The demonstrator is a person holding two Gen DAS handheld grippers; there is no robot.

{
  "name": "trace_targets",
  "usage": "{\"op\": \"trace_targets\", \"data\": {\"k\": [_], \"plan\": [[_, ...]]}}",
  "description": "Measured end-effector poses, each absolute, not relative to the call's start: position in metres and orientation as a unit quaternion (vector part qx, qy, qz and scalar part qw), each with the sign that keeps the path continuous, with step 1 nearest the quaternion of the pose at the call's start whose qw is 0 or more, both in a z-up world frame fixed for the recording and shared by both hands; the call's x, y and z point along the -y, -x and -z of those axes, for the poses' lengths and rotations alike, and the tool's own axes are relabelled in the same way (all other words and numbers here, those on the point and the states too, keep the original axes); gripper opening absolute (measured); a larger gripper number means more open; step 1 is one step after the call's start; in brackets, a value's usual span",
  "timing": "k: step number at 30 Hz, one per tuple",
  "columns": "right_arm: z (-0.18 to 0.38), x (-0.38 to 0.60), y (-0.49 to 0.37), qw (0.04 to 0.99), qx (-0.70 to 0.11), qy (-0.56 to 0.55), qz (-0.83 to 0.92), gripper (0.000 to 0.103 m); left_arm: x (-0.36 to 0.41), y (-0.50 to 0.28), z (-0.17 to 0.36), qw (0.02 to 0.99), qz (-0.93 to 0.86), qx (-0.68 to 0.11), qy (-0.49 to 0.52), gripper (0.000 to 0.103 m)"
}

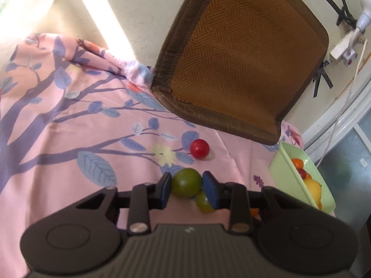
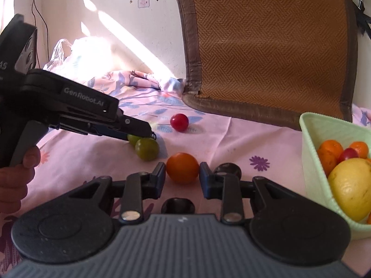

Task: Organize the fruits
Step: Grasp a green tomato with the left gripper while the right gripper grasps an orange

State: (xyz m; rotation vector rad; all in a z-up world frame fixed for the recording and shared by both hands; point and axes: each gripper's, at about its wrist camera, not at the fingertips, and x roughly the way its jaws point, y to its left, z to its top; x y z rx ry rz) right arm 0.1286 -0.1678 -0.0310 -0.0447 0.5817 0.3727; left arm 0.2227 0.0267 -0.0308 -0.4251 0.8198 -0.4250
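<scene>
On the pink floral sheet, a green fruit sits between the left gripper fingers, both pads touching its sides, so that gripper is clamped on it. A second green fruit lies right against it, partly hidden behind the right-hand finger. Beyond them a red fruit rests alone. From the right wrist view, the right gripper brackets an orange fruit; the pads sit just beside it, but whether they actually press it I cannot tell. A dark round fruit lies just behind its right finger. The light green basket at the right holds oranges, a yellow fruit and a red one. A woven brown mat leans on the wall behind.
</scene>
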Motion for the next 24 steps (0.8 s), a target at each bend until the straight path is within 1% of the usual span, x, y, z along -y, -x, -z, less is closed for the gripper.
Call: {"op": "trace_targets", "data": {"k": [4,8,11,15,20,24], "plan": [[0.013,0.18,-0.102,0.954,-0.242,-0.014,-0.179,0.033,-0.05,-0.2,0.012,0.881,0.197,-0.363,0.23,0.03],[-0.001,0.203,-0.049,0.963,-0.204,-0.036,-0.17,0.033,-0.06,-0.156,-0.007,0.892,0.207,-0.338,0.218,0.03],[0.009,0.218,-0.016,0.965,-0.213,-0.038,-0.15,0.033,-0.047,-0.125,-0.008,0.883,0.239,-0.346,0.207,0.03],[0.024,0.235,0.016,0.964,-0.234,-0.043,-0.119,0.033,-0.006,-0.091,0.0,0.874,0.286,-0.357,0.164,0.03],[0.034,0.25,0.031,0.961,-0.252,-0.049,-0.101,0.034,0.047,-0.062,0.01,0.874,0.317,-0.358,0.087,0.03],[0.04,0.253,0.035,0.96,-0.26,-0.046,-0.092,0.035,0.069,-0.046,0.017,0.882,0.313,-0.349,0.037,0.031]]}}
